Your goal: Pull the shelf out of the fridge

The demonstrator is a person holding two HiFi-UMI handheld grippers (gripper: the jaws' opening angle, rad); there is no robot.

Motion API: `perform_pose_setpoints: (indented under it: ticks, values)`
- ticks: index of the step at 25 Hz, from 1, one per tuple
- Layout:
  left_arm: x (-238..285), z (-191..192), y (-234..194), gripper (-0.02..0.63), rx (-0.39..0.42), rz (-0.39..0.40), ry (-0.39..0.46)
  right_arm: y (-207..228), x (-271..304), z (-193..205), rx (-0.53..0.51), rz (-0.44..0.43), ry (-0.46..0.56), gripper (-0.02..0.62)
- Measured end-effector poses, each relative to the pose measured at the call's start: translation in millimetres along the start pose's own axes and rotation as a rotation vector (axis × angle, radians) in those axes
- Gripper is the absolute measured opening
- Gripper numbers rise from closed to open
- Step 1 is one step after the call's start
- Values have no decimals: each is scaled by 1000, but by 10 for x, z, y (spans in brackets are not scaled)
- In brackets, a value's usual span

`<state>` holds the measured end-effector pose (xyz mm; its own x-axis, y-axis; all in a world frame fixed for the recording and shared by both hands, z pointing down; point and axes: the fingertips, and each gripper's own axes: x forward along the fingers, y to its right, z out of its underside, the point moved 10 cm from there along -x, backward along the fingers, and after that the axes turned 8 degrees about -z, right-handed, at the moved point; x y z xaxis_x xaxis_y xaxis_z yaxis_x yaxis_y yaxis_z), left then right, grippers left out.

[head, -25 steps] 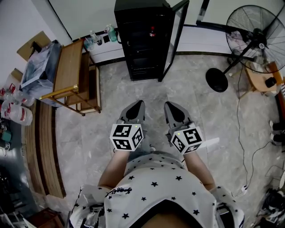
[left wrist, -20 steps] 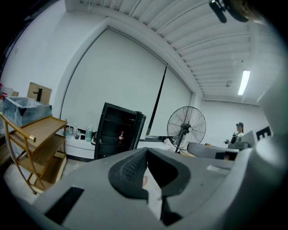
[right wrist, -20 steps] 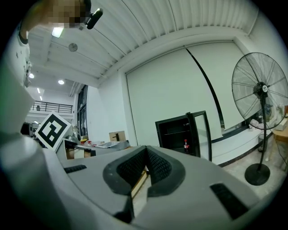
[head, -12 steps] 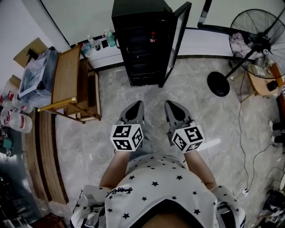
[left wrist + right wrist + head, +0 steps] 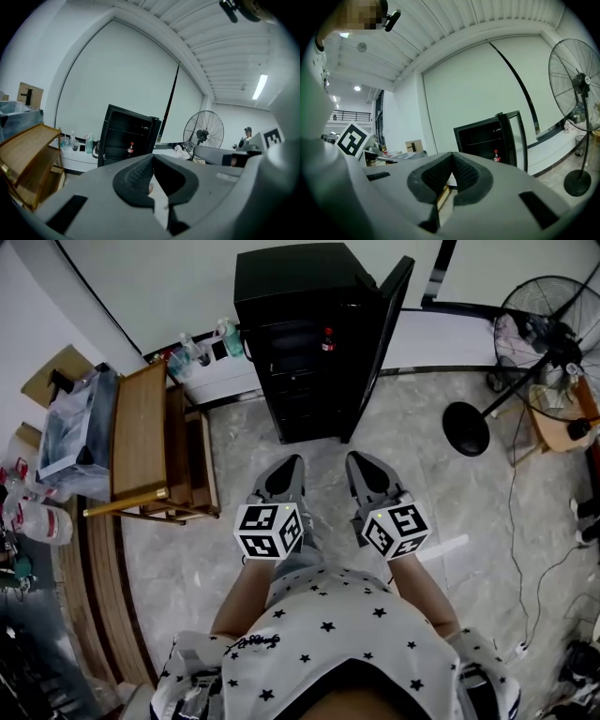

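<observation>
Standing open-doored ahead of both sets of fingertips, the fridge (image 5: 298,296) appeared nearer than one second earlier, shelf (image 5: 292,356) still inside. Left gripper (image 5: 292,463) and right gripper (image 5: 356,463) were closed, empty, well short of it.

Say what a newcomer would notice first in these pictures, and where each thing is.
A tall black fridge stands straight ahead against the wall, its door swung open to the right, a small red-capped bottle inside. Nearer, the left gripper and right gripper point towards it side by side, jaws together and empty. A big standing fan fills the upper right.
</observation>
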<state>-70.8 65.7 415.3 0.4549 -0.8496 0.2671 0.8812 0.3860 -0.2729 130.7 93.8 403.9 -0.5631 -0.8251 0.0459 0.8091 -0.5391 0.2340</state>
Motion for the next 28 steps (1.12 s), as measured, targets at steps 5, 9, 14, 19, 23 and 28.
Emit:
perform_pose_setpoints:
  ticks: [5,9,14,19,23,28]
  values:
    - [382,-254,-324,12,-2,6,-7,165,542,-137,-2,6,-2,-6]
    - [694,-433,-596,12,-9,8,-13,297,973,-207,1,9,-10,-6]
    - [1047,-614,-912,12,-14,3,-14,485,1461,-256,15,16,-17,-6]
    - [1344,-726,-1192,12,-23,4,-17,686,1871,-257,55,33,-12,-6]
    - [1525,-765,-1363,12,-38,4,-17,878,2137,-218,126,50,1,-6]
    - [1659,-821,-1482,12,-53,1,-8,1166,2399,-191,286,34,83,-6]
